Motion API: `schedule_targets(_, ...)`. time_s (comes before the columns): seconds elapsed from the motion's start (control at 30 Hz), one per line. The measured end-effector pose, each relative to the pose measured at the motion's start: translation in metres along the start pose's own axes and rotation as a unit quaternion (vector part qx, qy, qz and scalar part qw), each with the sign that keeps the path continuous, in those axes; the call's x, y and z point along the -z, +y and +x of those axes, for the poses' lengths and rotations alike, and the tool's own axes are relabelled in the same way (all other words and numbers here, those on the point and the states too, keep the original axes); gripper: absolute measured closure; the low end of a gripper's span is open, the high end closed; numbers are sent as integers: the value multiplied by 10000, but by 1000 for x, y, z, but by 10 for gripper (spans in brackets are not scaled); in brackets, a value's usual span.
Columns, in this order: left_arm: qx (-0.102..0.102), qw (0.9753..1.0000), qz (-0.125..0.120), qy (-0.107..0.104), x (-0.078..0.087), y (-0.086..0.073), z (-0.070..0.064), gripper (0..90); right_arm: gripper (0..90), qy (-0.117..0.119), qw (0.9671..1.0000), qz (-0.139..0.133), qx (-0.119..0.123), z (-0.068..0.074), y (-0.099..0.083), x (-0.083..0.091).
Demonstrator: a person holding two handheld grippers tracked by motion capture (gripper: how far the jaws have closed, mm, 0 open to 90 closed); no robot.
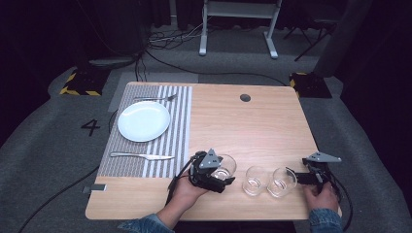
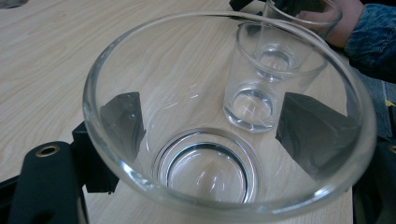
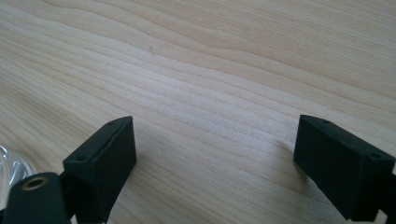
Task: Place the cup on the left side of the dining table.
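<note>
Nearest, the left gripper (image 1: 219,175) clamps an upright glass tumbler (image 1: 224,167); the placemat (image 1: 178,127) lies far-left of it, while the right gripper (image 1: 297,178) gapes empty.

3 clear drinking glasses stand upright in a row along the near edge of the table (image 1: 252,126), all empty, each with a thick round base and walls that flare toward the rim. The left glass (image 1: 224,167) sits just right of the striped mat, between the black jaws of the left gripper (image 1: 214,175), which press against its walls on both sides. The middle glass (image 1: 255,180) and the right glass (image 1: 282,181) stand so close together that they look to be touching, a short gap right of the held one.
</note>
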State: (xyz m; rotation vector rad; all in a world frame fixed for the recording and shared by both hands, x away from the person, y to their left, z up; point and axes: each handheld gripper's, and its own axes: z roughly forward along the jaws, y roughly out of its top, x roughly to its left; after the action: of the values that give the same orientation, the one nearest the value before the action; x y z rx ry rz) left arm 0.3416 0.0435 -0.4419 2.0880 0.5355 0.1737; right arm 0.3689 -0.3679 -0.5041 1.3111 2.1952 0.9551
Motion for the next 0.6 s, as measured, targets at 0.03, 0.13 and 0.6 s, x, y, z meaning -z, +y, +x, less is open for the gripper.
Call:
schedule_targets(0.03,-1,10000,1,26,2,1,2,204,134,-1,10000,0,0,0,0,0)
schedule_targets(0.13,15,10000,-12,63,8,4,6,204,133,-2,10000,0,-2,0,0,0)
schedule_targets(0.6,235,9988,-133,398,48,14,39,204,134,-3,10000,-1,-2,0,0,0)
